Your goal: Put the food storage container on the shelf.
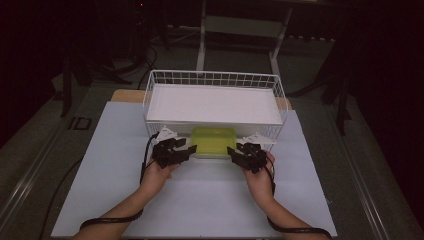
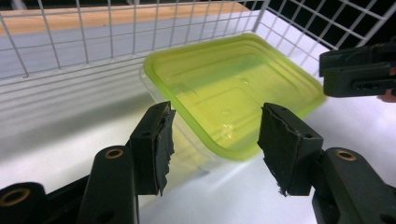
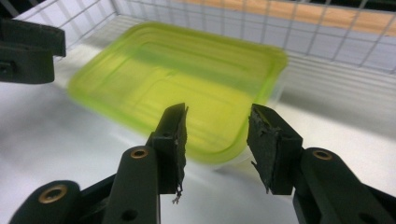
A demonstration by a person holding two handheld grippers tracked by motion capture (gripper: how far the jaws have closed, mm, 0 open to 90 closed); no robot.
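Green-lidded container sits closed beside wire basket.

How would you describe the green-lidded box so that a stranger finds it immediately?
Start at the white wire basket at the far side of the table. Just in front of its near wall, between the left gripper and the right gripper, sits a clear plastic container. Its translucent yellow-green lid is the only coloured thing there.

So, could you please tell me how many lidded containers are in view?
1: a clear plastic container with a yellow-green lid, on the table against the white wire basket's near side, between the two grippers. Others may be hidden inside the basket.
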